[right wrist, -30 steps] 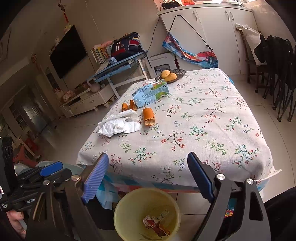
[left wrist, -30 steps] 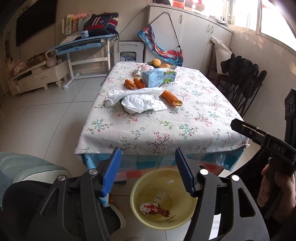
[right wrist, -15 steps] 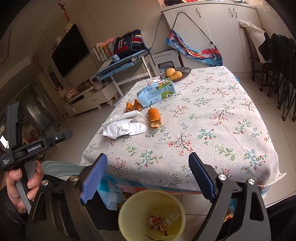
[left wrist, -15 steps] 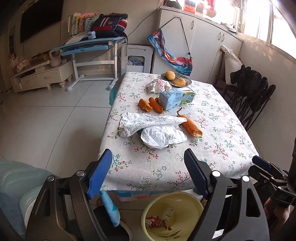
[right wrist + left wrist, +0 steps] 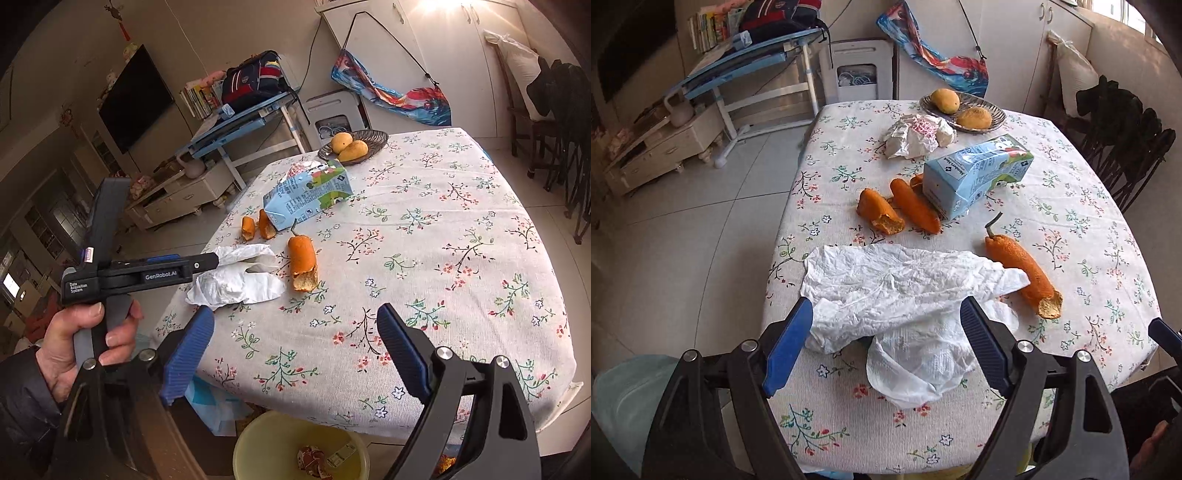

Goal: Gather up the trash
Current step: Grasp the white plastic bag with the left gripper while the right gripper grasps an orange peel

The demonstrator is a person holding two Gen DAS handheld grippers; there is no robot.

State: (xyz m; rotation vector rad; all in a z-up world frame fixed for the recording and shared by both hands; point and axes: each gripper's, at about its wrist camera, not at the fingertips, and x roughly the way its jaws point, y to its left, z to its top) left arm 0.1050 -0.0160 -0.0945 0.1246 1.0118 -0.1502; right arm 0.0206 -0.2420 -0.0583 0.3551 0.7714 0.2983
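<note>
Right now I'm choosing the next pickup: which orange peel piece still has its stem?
The long peel lying alone beside the white tissue; the pieces by the carton show none.

On the table [image 5: 1071, 206], the milk carton [image 5: 975, 173] serves as landmark: two peel pieces [image 5: 897, 210] lie just left of it, a crumpled wrapper [image 5: 916, 136] and fruit plate [image 5: 962, 110] behind it, a long peel [image 5: 1019, 273] and tissues [image 5: 905, 295] nearer the front edge (the basin [image 5: 301, 446] sits below that edge).

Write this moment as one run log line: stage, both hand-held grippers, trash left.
stage: reach for white tissue | left hand-held gripper: open, over tissue | right hand-held gripper: open, empty | left: peels, carton | yellow bin: some trash
</note>
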